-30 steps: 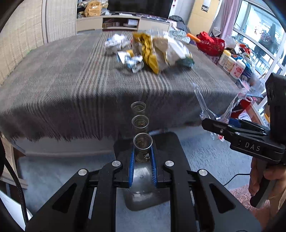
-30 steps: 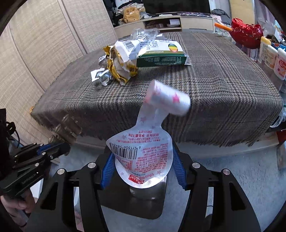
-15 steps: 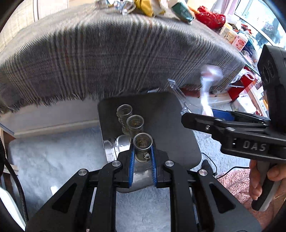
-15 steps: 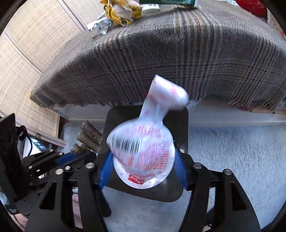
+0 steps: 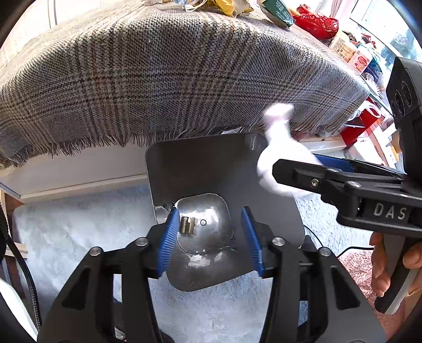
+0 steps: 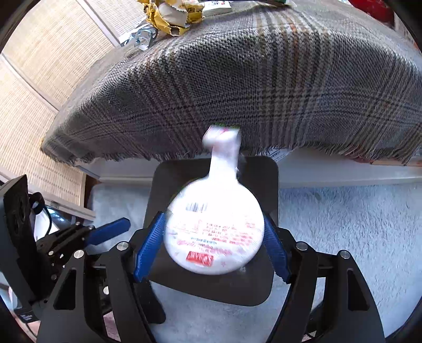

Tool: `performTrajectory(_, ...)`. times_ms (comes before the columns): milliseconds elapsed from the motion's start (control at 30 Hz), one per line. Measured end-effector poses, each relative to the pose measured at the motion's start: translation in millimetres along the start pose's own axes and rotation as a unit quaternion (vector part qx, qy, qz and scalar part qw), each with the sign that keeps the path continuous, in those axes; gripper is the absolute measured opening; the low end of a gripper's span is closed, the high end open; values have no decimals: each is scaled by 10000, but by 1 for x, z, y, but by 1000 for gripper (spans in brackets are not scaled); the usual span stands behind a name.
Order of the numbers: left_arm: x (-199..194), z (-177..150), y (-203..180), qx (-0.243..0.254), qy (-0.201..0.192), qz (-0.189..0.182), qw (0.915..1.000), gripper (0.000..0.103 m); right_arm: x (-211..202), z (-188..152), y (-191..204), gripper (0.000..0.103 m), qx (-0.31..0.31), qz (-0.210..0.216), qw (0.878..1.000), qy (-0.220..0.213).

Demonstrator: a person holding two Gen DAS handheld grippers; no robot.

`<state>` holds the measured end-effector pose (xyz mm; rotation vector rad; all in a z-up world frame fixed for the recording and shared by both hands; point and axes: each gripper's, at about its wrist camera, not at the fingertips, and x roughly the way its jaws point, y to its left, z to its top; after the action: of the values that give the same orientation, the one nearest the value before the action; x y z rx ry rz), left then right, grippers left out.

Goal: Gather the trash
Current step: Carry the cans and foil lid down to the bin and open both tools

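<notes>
My left gripper (image 5: 209, 211) hangs over the dark bin (image 5: 200, 147), its jaws opening with nothing between them. A small clear tube piece (image 5: 187, 225) lies on the bin's shiny bottom below. My right gripper (image 6: 213, 219) is over the same bin (image 6: 271, 184), its jaws opening too. Between them is a white round pouch (image 6: 215, 232) with red print, blurred, and the blue pads stand a little off its sides. In the left wrist view the pouch (image 5: 279, 163) shows as a white blur by the right gripper's fingers (image 5: 303, 176).
The table's plaid cloth (image 5: 184, 74) overhangs just behind the bin. On top lie yellow wrappers (image 6: 171, 15), a green box (image 5: 277, 13) and a red basket (image 5: 316, 23). Pale shaggy carpet (image 6: 343, 224) surrounds the bin. A hand (image 5: 387, 263) holds the right gripper's handle.
Both grippers came down from table height to just over the bin. The left jaws opened and the string of clear tubes dropped into the bin. The right jaws widened around the pouch.
</notes>
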<state>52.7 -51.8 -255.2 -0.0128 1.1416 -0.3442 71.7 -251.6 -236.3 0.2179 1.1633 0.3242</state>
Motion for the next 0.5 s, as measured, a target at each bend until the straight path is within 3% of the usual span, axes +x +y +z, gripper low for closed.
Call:
performTrajectory(300,-17,1,5,24,-171,105,9998,64,-25,9,-6,87,32,-145,9993,-341)
performTrajectory(400,-26,4,4,57,-301,88,9995,68,-41,12,-8,98,-10,-323,9975,-635)
performTrajectory(500,-42,11,1,82,-470,114,9988,73,-60,24,-5,98,-23,-418,9956,-833)
